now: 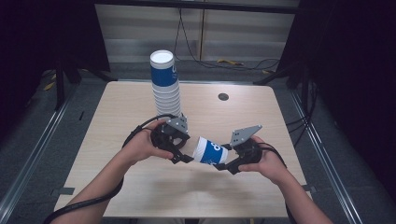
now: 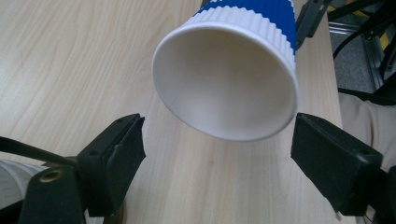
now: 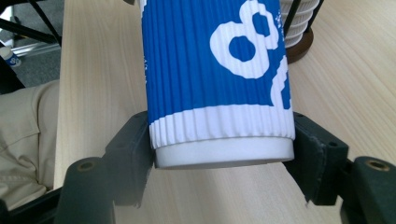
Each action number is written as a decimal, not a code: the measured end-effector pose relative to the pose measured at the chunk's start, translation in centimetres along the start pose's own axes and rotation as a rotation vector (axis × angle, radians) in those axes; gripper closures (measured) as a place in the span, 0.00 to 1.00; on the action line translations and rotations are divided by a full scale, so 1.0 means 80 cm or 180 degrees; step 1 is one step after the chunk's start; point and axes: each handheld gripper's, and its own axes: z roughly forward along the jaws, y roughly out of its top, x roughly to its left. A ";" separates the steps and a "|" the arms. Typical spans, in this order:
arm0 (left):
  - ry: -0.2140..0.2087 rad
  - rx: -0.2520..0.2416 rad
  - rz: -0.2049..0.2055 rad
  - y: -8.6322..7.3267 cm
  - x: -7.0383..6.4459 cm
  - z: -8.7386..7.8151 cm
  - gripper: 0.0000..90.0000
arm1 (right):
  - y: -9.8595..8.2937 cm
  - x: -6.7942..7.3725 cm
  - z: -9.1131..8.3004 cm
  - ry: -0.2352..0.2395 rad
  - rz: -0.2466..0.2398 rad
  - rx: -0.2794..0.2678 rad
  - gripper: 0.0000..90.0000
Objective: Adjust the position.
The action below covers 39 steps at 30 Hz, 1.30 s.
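High view: the paper cup (image 1: 209, 151) is held on its side above the near half of the surface (image 1: 107, 140), between the two hand-held grippers. The right hand-held gripper (image 1: 225, 164) grips the cup at its base end. The cup's open mouth points toward the left hand-held gripper (image 1: 183, 151). A tall stack of cups (image 1: 166, 84), same blue and white pattern, stands upright on the surface behind the left hand-held gripper, toward the far edge. A small dark round disc (image 1: 223, 96) sits in the surface near the far edge, well apart from the cup.

Right gripper view: its jaws press on either side of the cup (image 3: 217, 74), at the ribbed white band just above the smooth bottom rim. The blue ribbed sleeve with white lettering runs away from the camera. The lower part of the stack (image 3: 299, 23) and its dark round base show at upper right.

Left gripper view: looks straight into the cup's empty white interior (image 2: 226, 84). The jaws stand wide apart, one on each side and just short of the rim; neither touches the cup. This hand-held gripper is open and holds nothing.
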 end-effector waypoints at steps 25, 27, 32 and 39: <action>0.0039 -0.0068 -0.0024 -0.004 0.001 -0.003 0.19 | 0.000 -0.005 -0.007 -0.0063 0.0011 0.0003 0.33; 0.0010 -0.0093 -0.0024 -0.006 0.001 -0.002 0.19 | 0.000 -0.006 -0.008 -0.0077 0.0017 -0.0006 0.33; 0.0028 -0.0105 -0.0003 -0.004 0.000 0.004 0.19 | 0.005 -0.006 -0.008 -0.0066 0.0037 -0.0057 0.33; 0.0055 -0.0167 0.0020 0.002 0.000 0.006 0.18 | 0.009 -0.003 -0.004 -0.0011 -0.0022 -0.0074 0.33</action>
